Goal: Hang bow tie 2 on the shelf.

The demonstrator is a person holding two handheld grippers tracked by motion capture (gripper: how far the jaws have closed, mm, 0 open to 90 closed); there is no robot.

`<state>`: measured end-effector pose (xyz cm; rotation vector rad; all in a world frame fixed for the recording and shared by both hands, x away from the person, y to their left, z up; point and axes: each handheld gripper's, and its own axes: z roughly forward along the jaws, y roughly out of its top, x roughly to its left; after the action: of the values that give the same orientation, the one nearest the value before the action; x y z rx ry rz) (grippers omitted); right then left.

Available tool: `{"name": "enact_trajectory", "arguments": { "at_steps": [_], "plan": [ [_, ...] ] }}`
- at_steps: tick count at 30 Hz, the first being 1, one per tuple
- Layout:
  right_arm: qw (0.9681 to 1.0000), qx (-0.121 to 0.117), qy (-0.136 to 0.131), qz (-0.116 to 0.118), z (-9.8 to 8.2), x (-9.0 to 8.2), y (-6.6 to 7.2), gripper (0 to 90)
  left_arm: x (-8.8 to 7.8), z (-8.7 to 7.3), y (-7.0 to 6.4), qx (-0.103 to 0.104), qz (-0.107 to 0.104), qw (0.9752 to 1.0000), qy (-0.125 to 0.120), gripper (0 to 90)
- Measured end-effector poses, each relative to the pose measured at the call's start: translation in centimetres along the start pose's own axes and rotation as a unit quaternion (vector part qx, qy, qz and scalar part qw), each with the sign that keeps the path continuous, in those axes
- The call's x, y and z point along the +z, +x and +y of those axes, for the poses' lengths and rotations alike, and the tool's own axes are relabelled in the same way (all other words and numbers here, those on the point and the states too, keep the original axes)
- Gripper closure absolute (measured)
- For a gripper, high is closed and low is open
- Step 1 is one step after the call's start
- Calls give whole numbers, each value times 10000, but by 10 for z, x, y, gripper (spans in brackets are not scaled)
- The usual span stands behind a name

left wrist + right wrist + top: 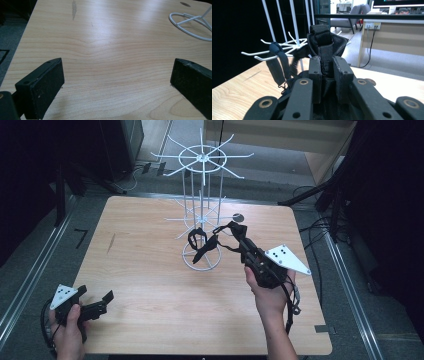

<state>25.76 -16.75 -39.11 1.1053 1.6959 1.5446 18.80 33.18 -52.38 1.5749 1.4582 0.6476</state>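
Overhead, wooden surface [150, 285] carries white wire rack [201, 210]. Black strap item [212, 240] hangs against the rack's lower hooks, pinched by right gripper [235, 231]; its own view shows fingers [315, 75] clamped on the fabric. Left gripper [95, 302], well apart from the rack: fingers [47, 82] wide, bare.

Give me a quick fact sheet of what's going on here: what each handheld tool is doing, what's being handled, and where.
Setting: wooden table with a white wire hook rack standing on it
Right gripper: shut on a black strap item, held up beside the rack
Black strap item: part of it is looped over a lower rack hook
Left gripper: open, nothing between its jaws, low over the table's near left corner
Work in hand: seemingly hanging the strap item on the rack
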Motion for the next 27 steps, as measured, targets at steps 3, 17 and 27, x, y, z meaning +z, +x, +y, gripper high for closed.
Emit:
{"name": "enact_trajectory", "arguments": {
  "at_steps": [3, 17, 27],
  "plan": [
    [9999, 89, 65, 2, -3, 6, -2, 783, 0, 0, 0, -1, -10, 10000, 3, 0],
    [9973, 584, 448, 56, -20, 30, -10, 783, 0, 0, 0, 1, -11, 10000, -2, 0],
    [9962, 553, 674, -9, -29, 49, -1, 780, 0, 0, 0, 0, -5, 10000, 5, 0]
  ]
}}
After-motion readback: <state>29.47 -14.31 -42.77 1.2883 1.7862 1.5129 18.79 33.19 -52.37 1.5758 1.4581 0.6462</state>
